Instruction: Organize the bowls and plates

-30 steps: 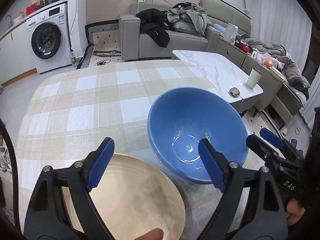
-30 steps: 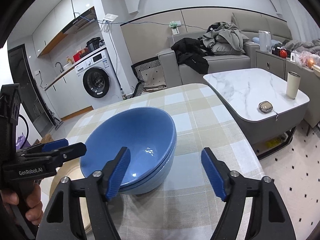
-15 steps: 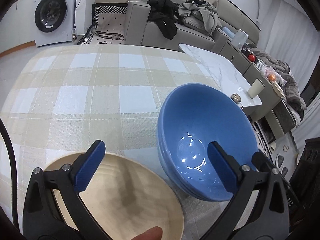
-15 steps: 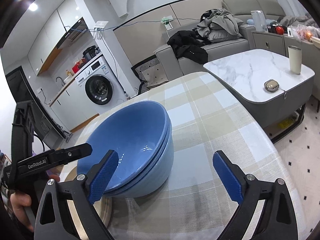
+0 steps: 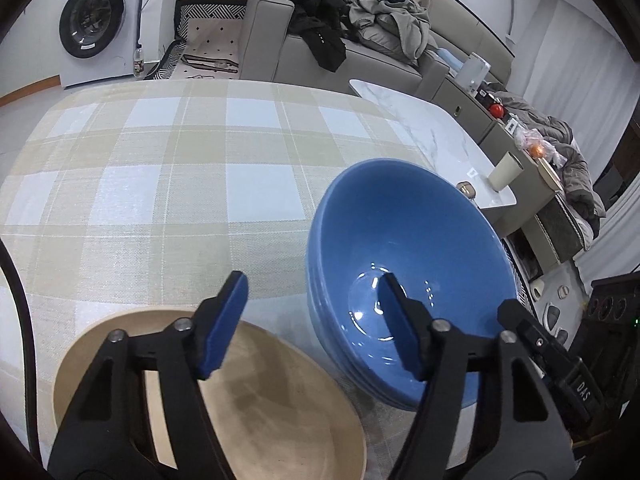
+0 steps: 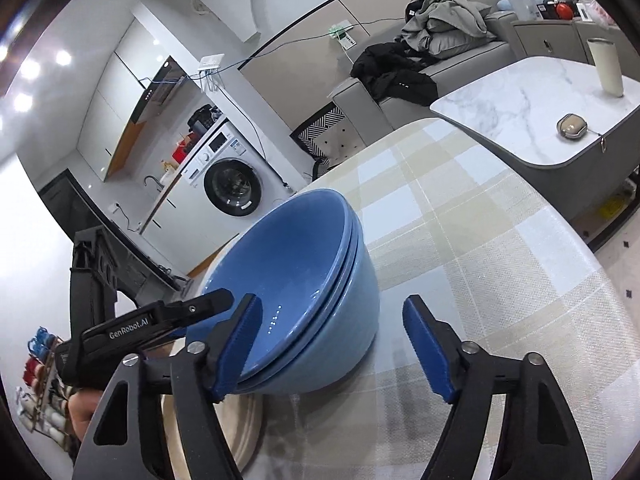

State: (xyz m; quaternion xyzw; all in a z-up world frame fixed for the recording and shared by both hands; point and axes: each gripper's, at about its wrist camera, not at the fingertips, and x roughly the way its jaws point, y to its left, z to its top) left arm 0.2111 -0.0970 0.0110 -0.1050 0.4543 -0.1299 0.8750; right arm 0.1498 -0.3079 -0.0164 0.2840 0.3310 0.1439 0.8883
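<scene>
A stack of blue bowls [image 5: 408,264] sits on a worktop [image 5: 160,184] covered with a beige and pale blue checked cloth. From the side, the right wrist view shows about 3 rims nested one inside another [image 6: 296,292]. Just beside the stack, nearer the camera in the left wrist view, lies a round beige plate [image 5: 280,408]; the same plate [image 6: 244,420] shows in the right wrist view under and behind the bowls' near side, and whether plate and bowls touch cannot be told.

The left gripper [image 5: 312,324] hangs above the gap between plate and bowls, its 2 blue-padded fingers [image 5: 224,320] spread apart and holding nothing. One finger is over the plate's far edge, the other over the inside of the top bowl.

The right gripper [image 6: 336,348] is at the bowl stack from the opposite side, its fingers [image 6: 428,352] also spread wide with nothing between them. Its one finger is at the rim of the stack, the other stands off over the cloth.

Beyond the worktop are a white washing machine [image 5: 100,24], a grey sofa [image 5: 304,56] heaped with clothes, and a marble-topped low table [image 6: 532,108] carrying a pale tumbler [image 6: 608,68].
</scene>
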